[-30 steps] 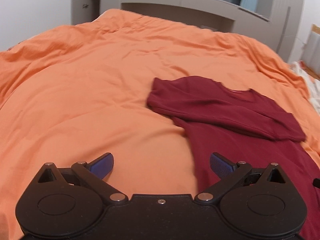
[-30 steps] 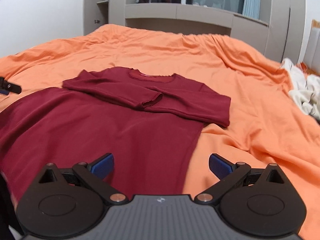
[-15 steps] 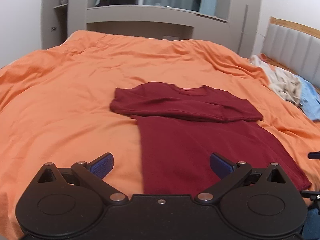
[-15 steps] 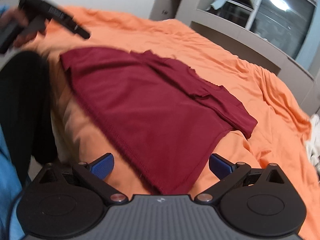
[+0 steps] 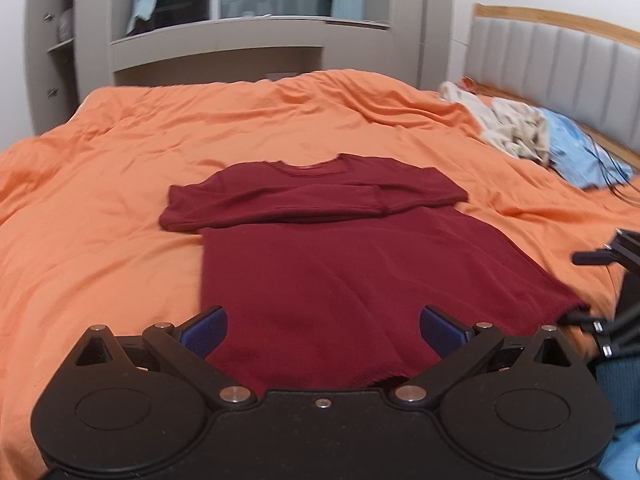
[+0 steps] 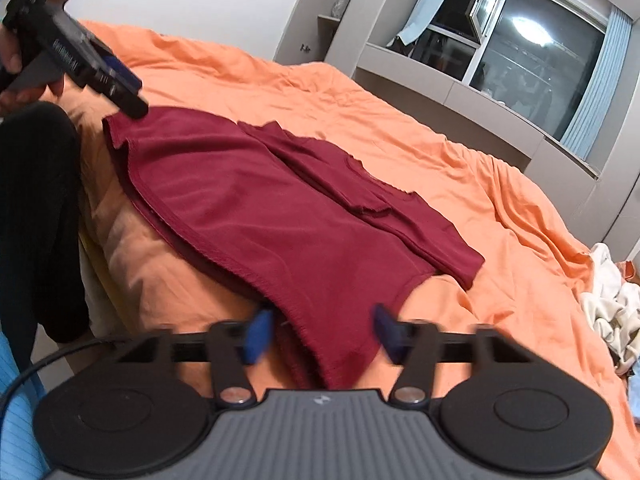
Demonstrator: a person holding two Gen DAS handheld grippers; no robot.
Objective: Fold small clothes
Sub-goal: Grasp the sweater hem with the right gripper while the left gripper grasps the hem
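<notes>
A dark red long-sleeved shirt [image 5: 344,256] lies flat on the orange duvet [image 5: 100,208], both sleeves folded across the chest. My left gripper [image 5: 322,326] is open above the shirt's hem, near its left corner. In the right wrist view the shirt [image 6: 256,208] runs from the near right corner up to the left. My right gripper [image 6: 322,336] is partly closed, its blurred blue pads [image 6: 258,336] either side of the hem's right corner. The left gripper [image 6: 120,88] shows there over the hem's far corner.
A pile of white, beige and blue clothes [image 5: 528,132] lies at the right by the grey padded headboard [image 5: 560,60]. Grey cupboards and a window [image 6: 532,52] stand beyond the bed. My dark-trousered leg [image 6: 36,208] is at the bed's near edge.
Both grippers have swung round to the shirt's hem. The right gripper's jaws have narrowed around the hem's right corner. The left gripper stays wide open.
</notes>
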